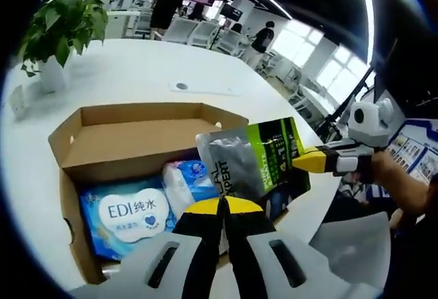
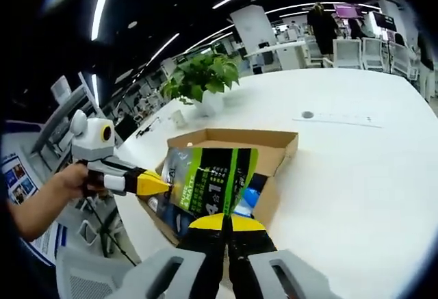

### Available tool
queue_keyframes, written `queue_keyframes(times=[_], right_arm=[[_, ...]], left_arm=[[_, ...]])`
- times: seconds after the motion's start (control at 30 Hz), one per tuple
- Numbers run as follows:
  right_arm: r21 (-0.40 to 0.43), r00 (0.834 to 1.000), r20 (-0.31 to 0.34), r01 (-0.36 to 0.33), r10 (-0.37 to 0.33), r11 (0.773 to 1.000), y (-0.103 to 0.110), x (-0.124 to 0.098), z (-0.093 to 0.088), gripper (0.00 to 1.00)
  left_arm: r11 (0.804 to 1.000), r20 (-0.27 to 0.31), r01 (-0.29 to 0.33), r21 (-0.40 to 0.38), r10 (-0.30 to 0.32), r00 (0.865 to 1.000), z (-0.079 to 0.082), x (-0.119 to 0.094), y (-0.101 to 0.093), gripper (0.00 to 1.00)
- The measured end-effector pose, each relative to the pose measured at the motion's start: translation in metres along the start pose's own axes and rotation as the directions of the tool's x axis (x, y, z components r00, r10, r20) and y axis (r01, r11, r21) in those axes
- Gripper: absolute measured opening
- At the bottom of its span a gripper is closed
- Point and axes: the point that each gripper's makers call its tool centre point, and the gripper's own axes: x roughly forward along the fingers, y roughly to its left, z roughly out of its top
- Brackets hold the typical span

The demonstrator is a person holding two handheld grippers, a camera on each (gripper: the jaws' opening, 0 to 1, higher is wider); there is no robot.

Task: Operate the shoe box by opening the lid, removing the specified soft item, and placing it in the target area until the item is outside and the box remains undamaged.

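Note:
An open brown shoe box (image 1: 72, 141) lies on the white table with its lid folded back. Inside lie a blue wipes pack (image 1: 130, 218) and a white-and-blue pack (image 1: 188, 179). A green-and-grey soft pouch (image 1: 254, 157) hangs upright over the box's right end. My right gripper (image 1: 301, 160) comes in from the right, shut on the pouch's edge. My left gripper (image 1: 222, 206) is shut at the pouch's lower corner. In the right gripper view the pouch (image 2: 212, 176) rises from my right gripper (image 2: 226, 222), the left gripper (image 2: 163, 184) pinches its left edge, and the box (image 2: 274, 152) sits behind.
A potted plant (image 1: 58, 29) (image 2: 202, 76) stands on the table beyond the box. A round cable port (image 1: 181, 86) (image 2: 307, 115) sits mid-table. The table edge (image 1: 308, 206) runs close to the box, with a grey chair (image 1: 356, 244) below it. Chairs and people stand far back.

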Motion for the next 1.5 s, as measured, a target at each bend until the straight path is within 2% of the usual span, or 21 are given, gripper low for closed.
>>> queue_keyframes(times=[0.83,1.23,1.5], right_arm=[[0.056,0.996,0.012,0.093,-0.094,0.994,-0.066,-0.039,-0.001,0.0],[0.086,0.99,0.002,0.138,-0.139,0.987,-0.095,-0.051,-0.005,0.0],[0.094,0.986,-0.01,0.167,-0.166,0.982,-0.113,-0.055,-0.008,0.0]], left_arm=[[0.998,-0.058,0.053,0.044,-0.05,0.997,0.014,0.05,-0.054,0.0],[0.996,-0.088,0.067,0.058,-0.062,0.994,0.018,0.076,-0.068,0.0],[0.994,-0.121,0.069,0.08,-0.059,0.991,0.016,0.094,-0.077,0.0]])
